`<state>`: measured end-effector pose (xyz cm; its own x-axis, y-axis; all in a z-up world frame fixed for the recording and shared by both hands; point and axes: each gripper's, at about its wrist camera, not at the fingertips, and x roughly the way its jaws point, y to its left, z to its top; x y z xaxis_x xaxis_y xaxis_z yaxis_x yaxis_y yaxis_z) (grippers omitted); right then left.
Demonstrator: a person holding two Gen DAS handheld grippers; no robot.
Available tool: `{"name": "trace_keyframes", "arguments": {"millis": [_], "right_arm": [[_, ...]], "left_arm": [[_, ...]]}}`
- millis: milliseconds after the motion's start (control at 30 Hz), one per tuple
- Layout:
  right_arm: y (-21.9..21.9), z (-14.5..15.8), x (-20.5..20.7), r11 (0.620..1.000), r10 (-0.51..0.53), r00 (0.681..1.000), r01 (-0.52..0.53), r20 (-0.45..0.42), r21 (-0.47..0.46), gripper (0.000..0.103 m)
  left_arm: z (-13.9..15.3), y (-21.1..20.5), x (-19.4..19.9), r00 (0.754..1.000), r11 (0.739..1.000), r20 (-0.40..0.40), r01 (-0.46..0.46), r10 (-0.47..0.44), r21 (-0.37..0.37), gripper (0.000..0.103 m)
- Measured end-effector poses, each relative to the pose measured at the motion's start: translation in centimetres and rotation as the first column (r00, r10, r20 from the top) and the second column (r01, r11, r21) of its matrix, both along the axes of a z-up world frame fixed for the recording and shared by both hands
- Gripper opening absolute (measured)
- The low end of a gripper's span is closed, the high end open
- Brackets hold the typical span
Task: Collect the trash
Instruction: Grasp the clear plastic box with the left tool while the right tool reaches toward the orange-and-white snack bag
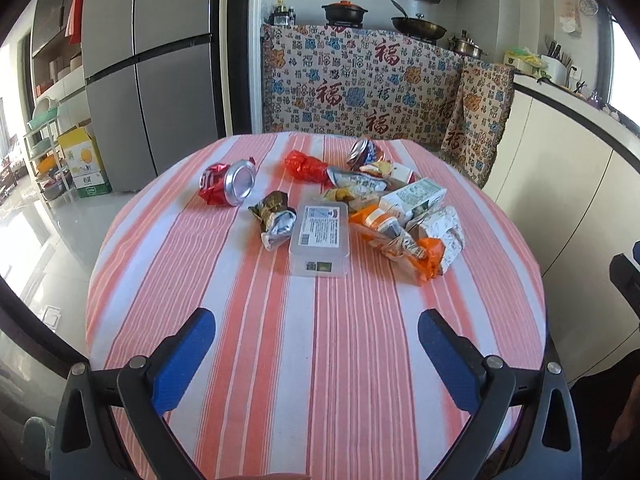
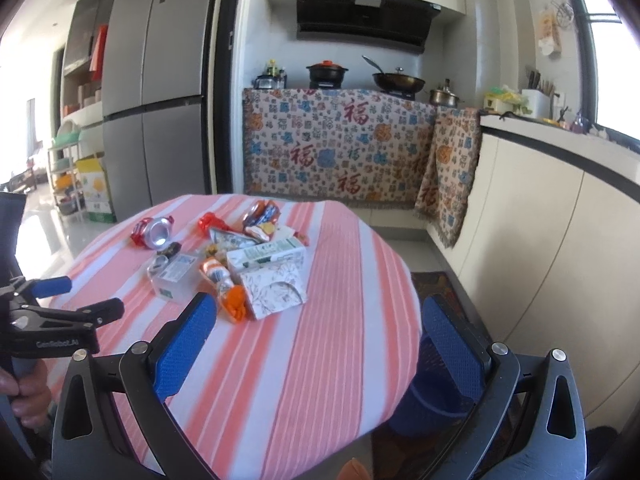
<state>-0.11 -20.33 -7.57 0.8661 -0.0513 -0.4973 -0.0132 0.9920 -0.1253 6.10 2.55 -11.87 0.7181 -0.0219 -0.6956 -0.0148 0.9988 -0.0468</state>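
Note:
Trash lies in a heap on the far half of the striped table [image 1: 320, 380]. It includes a crushed red can [image 1: 228, 187], a red wrapper [image 1: 306, 166], a second crushed can [image 1: 362, 152], a foil wrapper [image 1: 276, 220], a clear plastic box [image 1: 320, 240], an orange wrapper [image 1: 404, 244], a milk carton [image 1: 416, 198] and a white paper packet [image 1: 444, 236]. My left gripper [image 1: 316, 320] hovers open over the near half, short of the box. My right gripper [image 2: 320, 304] is open above the table's near right side, with the paper packet [image 2: 276, 290] just beyond it. Neither gripper holds anything.
A blue bin [image 2: 432, 408] stands on the floor under the table's right edge. A hand [image 2: 24, 392] holds the left gripper [image 2: 96, 294] at the left. A grey fridge [image 1: 152, 64], a cloth-draped stove counter [image 1: 360, 84] and a white counter [image 1: 560, 168] ring the table.

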Motion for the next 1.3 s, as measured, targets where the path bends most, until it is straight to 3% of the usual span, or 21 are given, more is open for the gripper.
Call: {"name": "trace_keyframes", "arguments": {"millis": [233, 500, 833, 1000, 1167, 1233, 1300], "right_arm": [[0.3, -5.0, 4.2, 0.999, 0.011, 0.992, -0.015, -0.125, -0.034, 0.103], [1.5, -10.2, 8.3, 0.996, 0.04, 0.958, -0.061, -0.285, -0.066, 0.103], [1.4, -12.4, 8.8, 0.996, 0.06, 0.933, -0.079, -0.356, -0.038, 0.103], [1.0, -12.4, 9.0, 0.997, 0.065, 0.931, -0.073, -0.36, -0.007, 0.103], [1.1, -12.4, 9.0, 0.998, 0.06, 0.932, -0.066, -0.357, -0.003, 0.103], [1.1, -12.3, 9.0, 0.998, 0.06, 0.933, -0.066, -0.356, -0.004, 0.103], [1.0, -12.3, 9.0, 0.998, 0.057, 0.934, -0.065, -0.352, -0.009, 0.103]], "left_arm": [[-4.3, 0.7, 5.3, 0.994, 1.0, -0.112, 0.012, -0.012, -0.001, 0.103], [-7.4, 1.1, 9.0, 0.979, 1.0, -0.202, -0.001, 0.007, 0.026, 0.103], [-7.5, 1.3, 9.6, 0.981, 0.998, -0.184, -0.049, 0.056, 0.043, 0.103], [-7.1, 1.2, 10.8, 0.979, 1.0, -0.201, -0.003, 0.008, 0.025, 0.103], [-6.0, 0.8, 12.1, 0.985, 0.999, -0.163, 0.051, -0.053, -0.016, 0.102], [-5.8, 0.7, 12.3, 0.986, 0.998, -0.155, 0.062, -0.065, -0.027, 0.088], [-5.8, 0.7, 12.4, 0.985, 0.997, -0.152, 0.073, -0.078, -0.039, 0.062]]}}
